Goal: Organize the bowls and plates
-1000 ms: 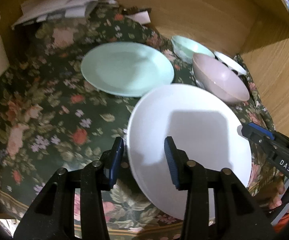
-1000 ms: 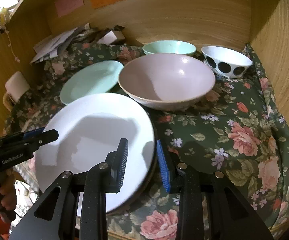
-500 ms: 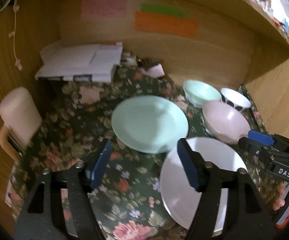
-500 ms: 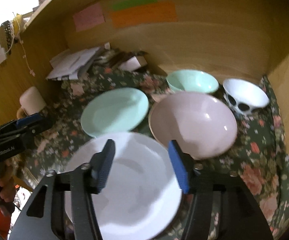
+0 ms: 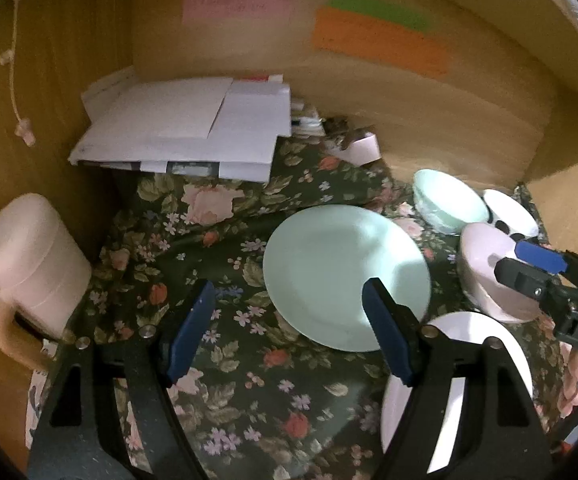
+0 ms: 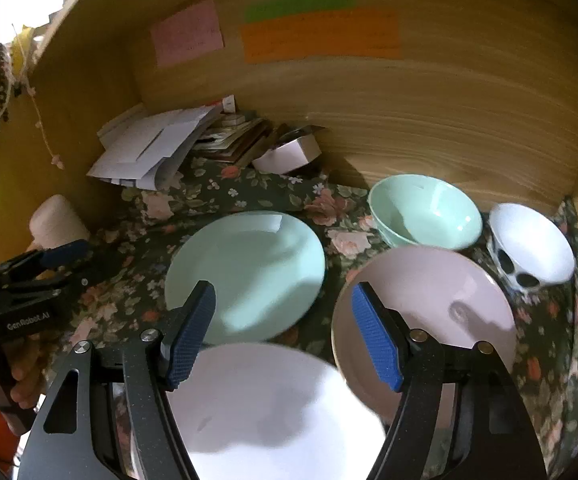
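The white plate [image 6: 273,408] lies flat on the floral cloth at the front, with the mint plate [image 6: 249,272] just behind it. To the right stand the pink bowl [image 6: 441,304], the mint bowl [image 6: 425,212] and the white bowl with black dots [image 6: 533,244]. My right gripper [image 6: 284,287] hovers above the white plate's far edge, its jaws opening with nothing between them. My left gripper [image 5: 289,285] hangs over the cloth by the mint plate [image 5: 345,272], also opening and empty. The white plate [image 5: 461,326] sits low right of it.
A pale mug [image 5: 33,256] stands at the left wall. A stack of papers [image 5: 185,128] and a small box [image 5: 363,148] fill the back. Wooden walls close in behind and on both sides. Bare floral cloth [image 5: 225,360] lies front left.
Both grippers let go of the white plate's rim, opened wide, and drew back and up. The plate now rests on the cloth at the front.
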A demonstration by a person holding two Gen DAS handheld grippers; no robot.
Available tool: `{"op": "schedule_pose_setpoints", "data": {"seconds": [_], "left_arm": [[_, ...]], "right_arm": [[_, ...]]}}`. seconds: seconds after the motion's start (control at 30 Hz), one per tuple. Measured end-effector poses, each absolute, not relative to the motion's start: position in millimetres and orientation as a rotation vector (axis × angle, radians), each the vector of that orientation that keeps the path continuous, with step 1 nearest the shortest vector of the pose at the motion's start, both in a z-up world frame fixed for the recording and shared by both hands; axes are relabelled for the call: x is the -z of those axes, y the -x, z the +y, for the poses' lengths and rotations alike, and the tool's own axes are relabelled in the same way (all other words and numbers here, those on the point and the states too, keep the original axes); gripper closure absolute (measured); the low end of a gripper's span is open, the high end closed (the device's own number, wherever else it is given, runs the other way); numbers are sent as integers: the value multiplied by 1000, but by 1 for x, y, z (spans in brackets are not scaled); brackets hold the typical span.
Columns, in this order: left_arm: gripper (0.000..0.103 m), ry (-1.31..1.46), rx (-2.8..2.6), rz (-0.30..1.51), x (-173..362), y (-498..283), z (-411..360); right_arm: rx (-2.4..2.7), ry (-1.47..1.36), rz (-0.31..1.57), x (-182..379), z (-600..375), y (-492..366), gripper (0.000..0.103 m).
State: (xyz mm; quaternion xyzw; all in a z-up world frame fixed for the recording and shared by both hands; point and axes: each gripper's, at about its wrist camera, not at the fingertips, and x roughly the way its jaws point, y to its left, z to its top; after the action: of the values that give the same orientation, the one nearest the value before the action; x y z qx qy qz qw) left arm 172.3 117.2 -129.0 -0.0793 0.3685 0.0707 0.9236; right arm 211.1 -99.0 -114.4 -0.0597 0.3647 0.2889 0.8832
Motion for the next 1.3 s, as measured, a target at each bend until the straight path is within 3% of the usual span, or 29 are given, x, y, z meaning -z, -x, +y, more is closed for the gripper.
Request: {"op": "schedule_pose_setpoints", "data": {"seconds": [0.6,0.9,1.3], "left_arm": [[27,232,-135,923,192,-231,148],[27,196,-111,935,203,-241,143],[29,210,-104,931,206,-241,146]], "right_arm": [[-591,266,987,168,-38,-295,36],[-563,307,1089,184,-27,-323,59],[-520,415,1096,195,-3,-319,56]]}}
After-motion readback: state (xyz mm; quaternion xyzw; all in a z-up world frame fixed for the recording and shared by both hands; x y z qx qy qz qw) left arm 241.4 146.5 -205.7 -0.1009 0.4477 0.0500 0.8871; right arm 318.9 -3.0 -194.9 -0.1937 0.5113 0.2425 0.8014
